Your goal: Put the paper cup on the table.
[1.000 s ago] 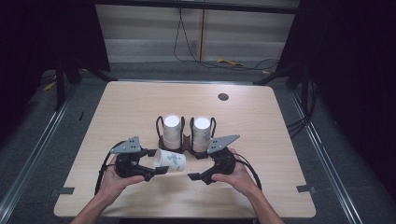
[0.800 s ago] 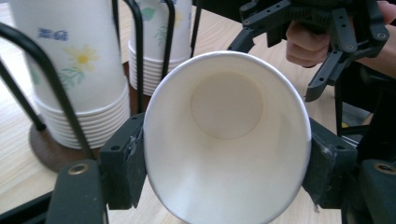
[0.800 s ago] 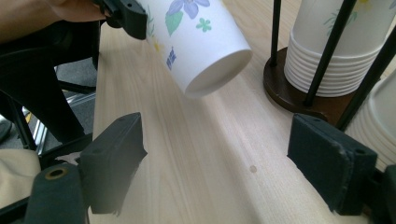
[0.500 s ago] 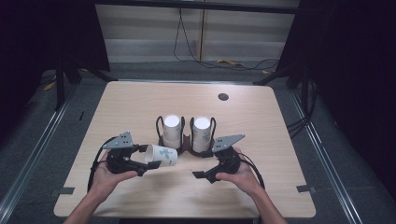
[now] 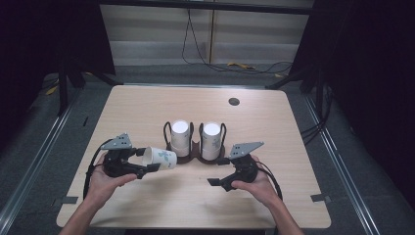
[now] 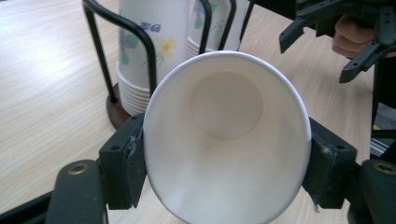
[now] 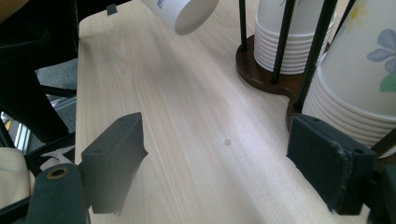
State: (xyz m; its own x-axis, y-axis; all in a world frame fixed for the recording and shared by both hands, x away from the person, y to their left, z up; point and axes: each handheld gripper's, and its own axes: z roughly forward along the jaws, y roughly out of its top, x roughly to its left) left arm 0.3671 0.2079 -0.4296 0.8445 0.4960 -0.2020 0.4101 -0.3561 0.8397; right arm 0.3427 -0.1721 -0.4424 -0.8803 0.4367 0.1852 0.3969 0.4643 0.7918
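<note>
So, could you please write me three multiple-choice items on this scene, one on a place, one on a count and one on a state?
1. Where does the dark wooden cup rack with black wire loops stand?
A. at the table's far right corner
B. near the table's middle, between the two tools
C. on the floor

2. How many stacks of white floral paper cups does it hold?
A. one
B. two
C. four

3. What is the left tool doing?
A. gripping a single white paper cup held sideways
B. lying open on the table
C. clamping a wire loop

Answers: 1 B, since the high view shows the rack mid-table; 2 B, a left stack and a right stack; 3 A, its jaws press the cup's sides, while the right tool is open.
</note>
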